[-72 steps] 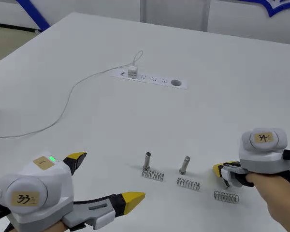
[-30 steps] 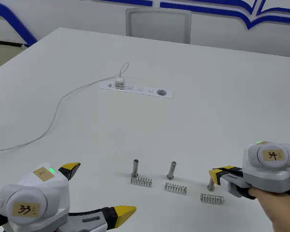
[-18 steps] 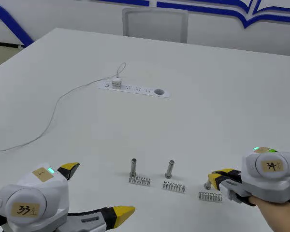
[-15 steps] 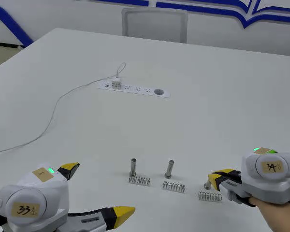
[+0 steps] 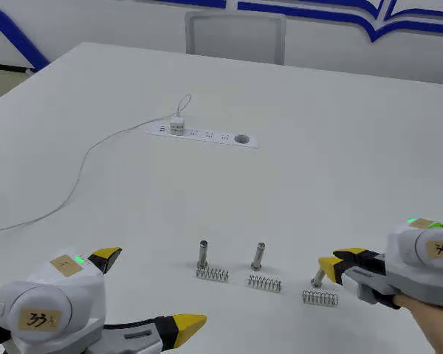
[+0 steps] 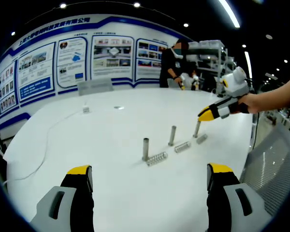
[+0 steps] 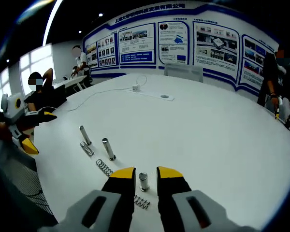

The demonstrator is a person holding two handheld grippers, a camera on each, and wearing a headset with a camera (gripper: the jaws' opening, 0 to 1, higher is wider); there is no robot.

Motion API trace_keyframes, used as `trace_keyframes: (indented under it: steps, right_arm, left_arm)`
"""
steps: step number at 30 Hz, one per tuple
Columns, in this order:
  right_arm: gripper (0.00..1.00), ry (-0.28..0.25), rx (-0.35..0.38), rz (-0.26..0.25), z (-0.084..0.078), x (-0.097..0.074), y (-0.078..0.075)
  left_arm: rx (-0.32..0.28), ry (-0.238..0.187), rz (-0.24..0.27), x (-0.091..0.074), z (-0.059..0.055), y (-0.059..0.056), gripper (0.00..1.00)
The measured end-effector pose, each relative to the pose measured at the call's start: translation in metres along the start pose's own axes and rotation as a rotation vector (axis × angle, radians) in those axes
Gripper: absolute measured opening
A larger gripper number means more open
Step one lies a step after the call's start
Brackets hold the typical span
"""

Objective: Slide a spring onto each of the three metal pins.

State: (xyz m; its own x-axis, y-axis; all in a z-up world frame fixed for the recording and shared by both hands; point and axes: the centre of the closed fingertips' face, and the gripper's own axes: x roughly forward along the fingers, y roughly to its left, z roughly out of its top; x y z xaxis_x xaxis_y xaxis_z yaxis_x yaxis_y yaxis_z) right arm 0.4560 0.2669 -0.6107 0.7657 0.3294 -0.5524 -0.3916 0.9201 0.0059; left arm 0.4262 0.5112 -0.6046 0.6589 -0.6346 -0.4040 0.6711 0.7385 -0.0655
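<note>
Three metal pins stand upright in a row on the white table: left pin (image 5: 203, 252), middle pin (image 5: 258, 255), right pin (image 5: 317, 279). A spring lies flat in front of each: left spring (image 5: 212, 274), middle spring (image 5: 265, 283), right spring (image 5: 320, 297). My right gripper (image 5: 340, 261) hovers just right of the right pin (image 7: 144, 181), open by a narrow gap, with the pin just ahead of its tips and the right spring (image 7: 141, 202) below. My left gripper (image 5: 148, 291) stands wide open at the near left, holding nothing, well short of the left pin (image 6: 145, 149).
A white power strip (image 5: 201, 136) with a plugged-in adapter lies mid-table, and its cable (image 5: 74, 188) trails off to the left. A grey chair (image 5: 236, 35) stands at the table's far edge. People stand in the background (image 6: 173, 67).
My right gripper has drawn back to the right, away from the right pin, which stays upright. The left gripper, other pins and springs have not moved; the head camera shifted.
</note>
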Motion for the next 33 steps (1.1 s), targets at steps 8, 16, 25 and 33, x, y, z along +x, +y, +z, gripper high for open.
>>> trace_keyframes:
  steps: [8,16,25,33]
  right_arm:
    - [0.22,0.07,-0.074,0.089,-0.026,-0.005,0.001]
    - [0.23,0.169,-0.259,0.228,-0.051,0.004,0.017]
    - [0.23,0.247,-0.296,0.339,-0.066,0.016,0.026]
    - [0.19,0.278,-0.3,0.368,-0.075,0.014,0.023]
  left_arm:
    - [0.005,0.005,-0.003,0.0,-0.001,-0.001,1.0]
    - [0.015,0.02,-0.006,0.001,-0.004,-0.002,1.0]
    - [0.016,0.033,0.001,0.001,-0.007,-0.001,1.0]
    - [0.023,0.047,-0.006,0.002,-0.01,-0.004,1.0]
